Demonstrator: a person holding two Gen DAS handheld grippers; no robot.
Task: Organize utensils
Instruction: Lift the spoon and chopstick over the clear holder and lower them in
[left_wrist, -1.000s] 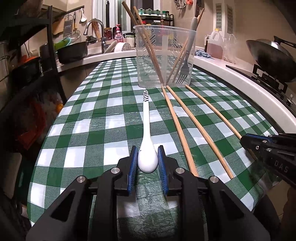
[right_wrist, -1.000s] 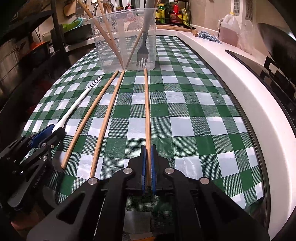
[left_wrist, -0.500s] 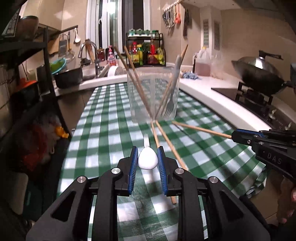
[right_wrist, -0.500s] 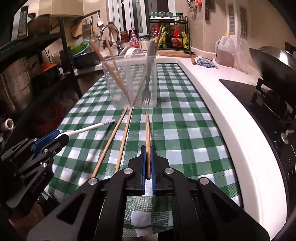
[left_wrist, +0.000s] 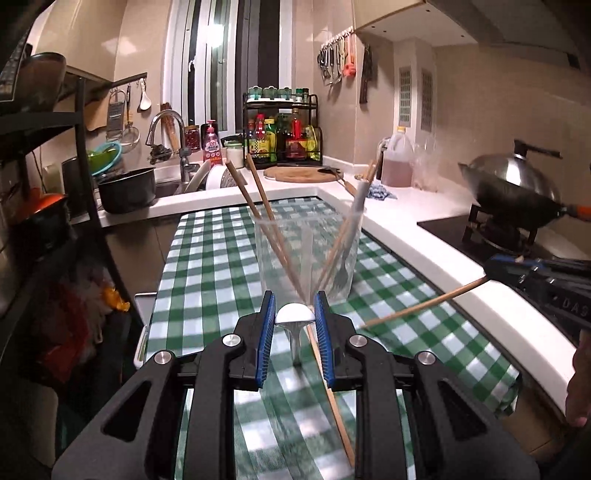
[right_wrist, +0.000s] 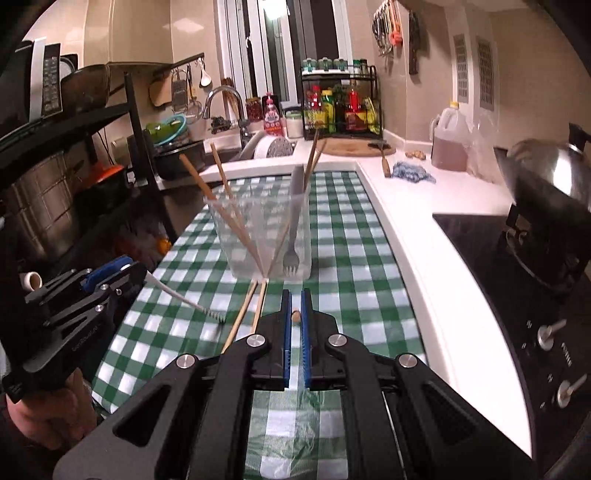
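My left gripper is shut on a white spoon, held by its bowl above the table; the handle hangs down, as the right wrist view shows. My right gripper is shut on a wooden chopstick, lifted off the table; the left wrist view shows the stick slanting down to the left. A clear plastic cup stands ahead on the green checked cloth and holds several chopsticks and a fork. Two chopsticks lie on the cloth before the cup.
A white counter edge runs along the right of the table, with a stove and wok beyond. A sink with a black pot and a bottle rack stand at the back. Dark shelving stands at the left.
Both grippers have risen from the table, the left one lifting the spoon and the right one lifting the chopstick. Both utensils now hang tilted downward.
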